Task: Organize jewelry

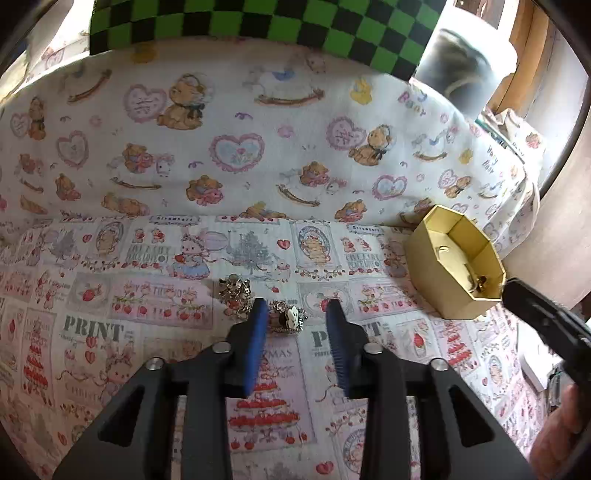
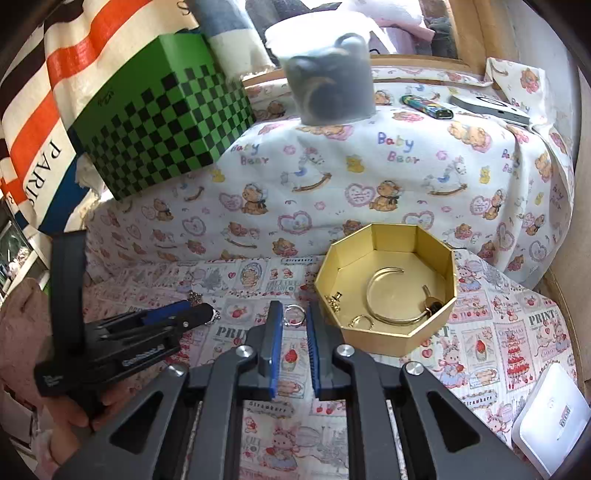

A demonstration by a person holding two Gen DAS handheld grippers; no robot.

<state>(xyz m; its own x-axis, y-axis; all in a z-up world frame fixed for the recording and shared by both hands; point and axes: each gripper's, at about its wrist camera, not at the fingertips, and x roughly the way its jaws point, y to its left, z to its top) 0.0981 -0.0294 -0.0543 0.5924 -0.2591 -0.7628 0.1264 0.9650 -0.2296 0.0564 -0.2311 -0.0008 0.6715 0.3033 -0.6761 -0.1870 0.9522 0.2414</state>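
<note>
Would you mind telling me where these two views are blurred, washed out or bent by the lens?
Left wrist view: the grey-filled tub at top right is smeared and the light behind it is blown out; the checkered box bows along the top edge. Right wrist view: the gold octagonal box is fairly sharp, the same tub soft, and the table edges curve toward the dark corners.

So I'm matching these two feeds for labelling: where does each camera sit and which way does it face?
Left wrist: on the left gripper, looking down its fingers at a charm ring on the printed cloth; the right gripper shows at the right edge.
Right wrist: on the right gripper, facing a silver ring and the gold box; the left gripper and a hand show.
Shared: gold box, green checkered box, cloth.
</note>
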